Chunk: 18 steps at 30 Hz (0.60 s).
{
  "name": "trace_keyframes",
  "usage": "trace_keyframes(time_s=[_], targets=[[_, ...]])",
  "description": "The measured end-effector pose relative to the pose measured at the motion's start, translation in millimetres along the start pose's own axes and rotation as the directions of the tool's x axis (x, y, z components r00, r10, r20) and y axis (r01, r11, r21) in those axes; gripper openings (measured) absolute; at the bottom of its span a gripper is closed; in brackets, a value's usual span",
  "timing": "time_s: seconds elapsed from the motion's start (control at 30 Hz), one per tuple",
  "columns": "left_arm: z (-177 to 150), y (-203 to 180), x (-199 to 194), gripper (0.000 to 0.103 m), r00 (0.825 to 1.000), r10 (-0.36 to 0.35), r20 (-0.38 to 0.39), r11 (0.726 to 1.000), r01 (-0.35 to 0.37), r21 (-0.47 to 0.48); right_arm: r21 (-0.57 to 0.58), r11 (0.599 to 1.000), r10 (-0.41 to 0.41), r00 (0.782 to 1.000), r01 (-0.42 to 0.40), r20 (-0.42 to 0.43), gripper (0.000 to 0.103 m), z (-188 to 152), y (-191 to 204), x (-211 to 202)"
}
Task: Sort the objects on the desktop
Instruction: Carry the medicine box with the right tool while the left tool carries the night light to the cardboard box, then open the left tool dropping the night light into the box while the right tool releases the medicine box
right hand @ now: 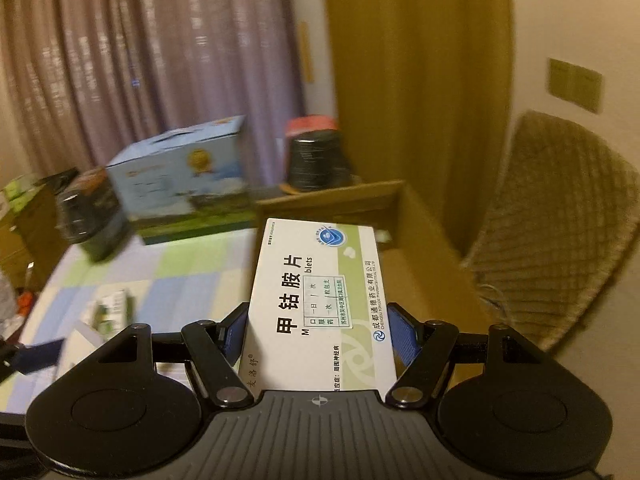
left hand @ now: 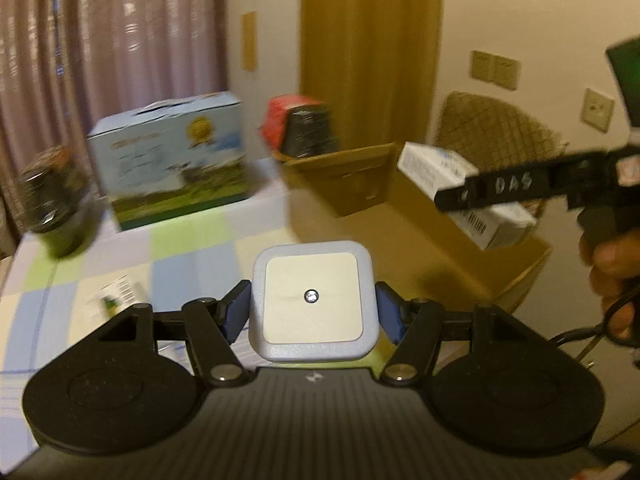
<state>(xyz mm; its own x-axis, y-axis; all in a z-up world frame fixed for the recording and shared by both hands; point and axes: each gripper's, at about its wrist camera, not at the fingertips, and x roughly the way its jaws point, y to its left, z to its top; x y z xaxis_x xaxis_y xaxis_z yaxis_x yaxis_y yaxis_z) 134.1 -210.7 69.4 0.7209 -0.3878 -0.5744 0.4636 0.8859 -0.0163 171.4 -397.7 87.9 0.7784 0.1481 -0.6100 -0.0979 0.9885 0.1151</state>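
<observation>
Across the table (right hand: 120, 276), spread with a cloth of pale green, blue and white squares, the biggest thing is an open cardboard box (left hand: 420, 216) on the right side, its brown walls rising just past the cloth's edge. On the far side stands a light blue printed carton (left hand: 172, 160) with a green band along its bottom. A dark jar (left hand: 52, 208) sits at the far left, blurred, and a black tub with a red top (left hand: 308, 124) stands behind the cardboard box's far wall. A woven chair back (right hand: 560, 232) shows at the far right.

Next in size is the medicine box (right hand: 320, 304), a flat white carton with black Chinese lettering, a pale green stripe down one side and a round blue emblem near its far end. Its long axis runs away from the near side, along the fingers, the printed face turned up. The right gripper (right hand: 320, 332) clamps it by its two long edges, blue pads pressing both sides, in the air beside the open cardboard box.

Smallest is the square plug-in light (left hand: 312, 306), grey-rimmed with a cream centre panel and a small round sensor in the middle. Its flat face points up toward the viewer. The left gripper (left hand: 312, 312) holds it by two opposite sides above the cloth, near the table's front.
</observation>
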Motion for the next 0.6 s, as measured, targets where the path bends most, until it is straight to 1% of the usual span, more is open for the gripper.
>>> trace_keyframes(time_s=[0.13, 0.23, 0.4, 0.6], targets=[[17.8, -32.6, 18.6, 0.061, 0.998, -0.064, 0.014, 0.998, 0.064, 0.017, 0.034, 0.999, -0.031, 0.999, 0.032, -0.021, 0.068, 0.3, -36.6, 6.8], [25.5, -52.1, 36.6, 0.061, 0.995, -0.099, 0.007, 0.995, 0.099, 0.027, 0.065, 0.997, -0.033, 0.999, 0.034, -0.029, 0.068, -1.3, -57.8, 9.4], [29.2, -70.4, 67.7, 0.061, 0.992, -0.124, -0.020, 0.992, 0.124, 0.037, 0.092, 0.995, -0.030, 0.999, 0.033, -0.038, 0.068, -5.1, -77.6, 14.4], [27.4, -82.3, 93.3, 0.061, 0.991, -0.123, -0.052, 0.989, 0.127, 0.072, 0.118, 0.993, -0.020, 0.998, 0.026, -0.053, 0.068, -11.7, -89.8, 26.8]])
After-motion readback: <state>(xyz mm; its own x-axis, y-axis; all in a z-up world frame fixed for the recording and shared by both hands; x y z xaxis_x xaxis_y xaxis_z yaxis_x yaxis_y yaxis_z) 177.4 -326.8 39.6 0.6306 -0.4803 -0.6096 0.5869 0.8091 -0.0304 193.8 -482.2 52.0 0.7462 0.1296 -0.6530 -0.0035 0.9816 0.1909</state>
